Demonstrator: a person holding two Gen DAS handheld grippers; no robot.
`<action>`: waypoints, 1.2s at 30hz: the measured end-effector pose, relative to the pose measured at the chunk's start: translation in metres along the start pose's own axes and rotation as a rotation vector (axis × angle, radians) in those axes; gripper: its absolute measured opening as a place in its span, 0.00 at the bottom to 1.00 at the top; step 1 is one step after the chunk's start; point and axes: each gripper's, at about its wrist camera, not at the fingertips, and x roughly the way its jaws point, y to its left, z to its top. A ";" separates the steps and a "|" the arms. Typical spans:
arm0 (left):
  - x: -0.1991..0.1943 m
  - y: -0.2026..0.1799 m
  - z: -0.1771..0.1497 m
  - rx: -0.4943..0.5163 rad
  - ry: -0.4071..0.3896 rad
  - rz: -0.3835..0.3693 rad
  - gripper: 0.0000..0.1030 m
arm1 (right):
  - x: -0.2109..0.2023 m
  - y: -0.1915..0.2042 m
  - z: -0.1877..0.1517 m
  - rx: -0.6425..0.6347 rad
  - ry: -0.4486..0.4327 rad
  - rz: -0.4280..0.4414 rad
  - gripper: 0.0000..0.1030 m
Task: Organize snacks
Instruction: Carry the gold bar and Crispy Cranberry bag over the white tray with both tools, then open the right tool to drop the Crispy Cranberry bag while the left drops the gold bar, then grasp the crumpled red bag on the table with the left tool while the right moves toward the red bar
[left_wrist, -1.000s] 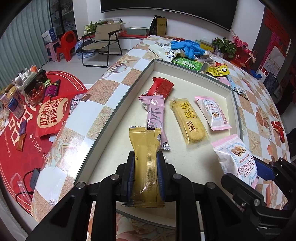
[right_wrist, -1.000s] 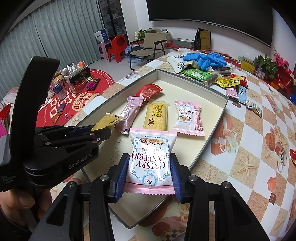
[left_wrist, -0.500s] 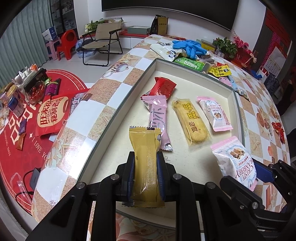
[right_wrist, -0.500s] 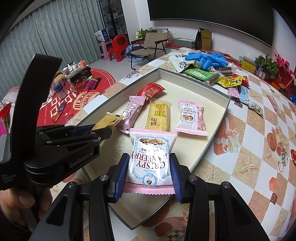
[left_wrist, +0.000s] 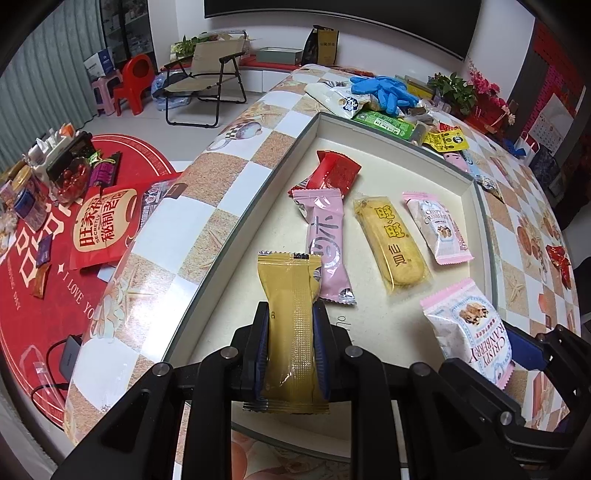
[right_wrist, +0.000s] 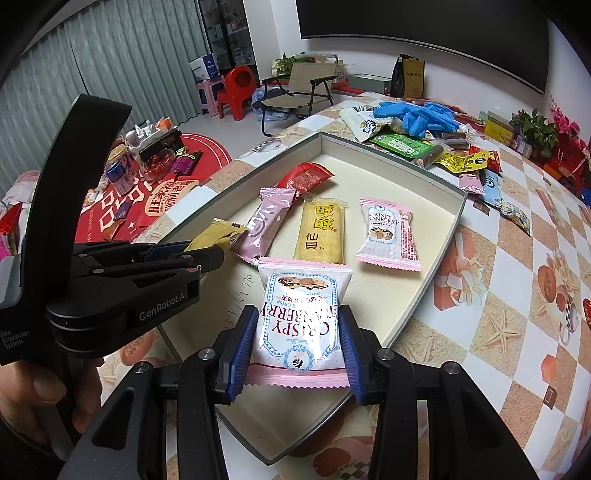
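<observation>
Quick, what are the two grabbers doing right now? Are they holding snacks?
Left gripper: closed on a gold snack packet.
Right gripper: closed on a pink and white cranberry snack packet.

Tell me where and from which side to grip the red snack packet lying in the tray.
Grip the red packet across its narrow width, mid-body, coming from above. It lies flat, its near end touching the pink bar, so stay on its far half, jaws clear of the tray wall.

Blue gloves (right_wrist: 417, 116) lay heaped at the far end of the checkered table (right_wrist: 517, 295). A folding chair (left_wrist: 207, 74) stood on the floor, a red plastic chair (right_wrist: 236, 88) beside it. Potted plant (right_wrist: 535, 127) sat at the table's far right.
</observation>
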 end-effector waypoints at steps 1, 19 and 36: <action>0.001 0.001 0.000 -0.002 0.001 -0.003 0.23 | 0.000 0.000 0.000 0.001 0.000 0.001 0.43; -0.009 0.004 0.002 -0.019 -0.038 0.003 0.62 | 0.003 0.002 0.006 -0.029 -0.002 -0.006 0.82; -0.022 -0.019 -0.003 0.025 -0.044 -0.024 0.73 | -0.046 -0.109 -0.055 0.212 -0.056 -0.153 0.84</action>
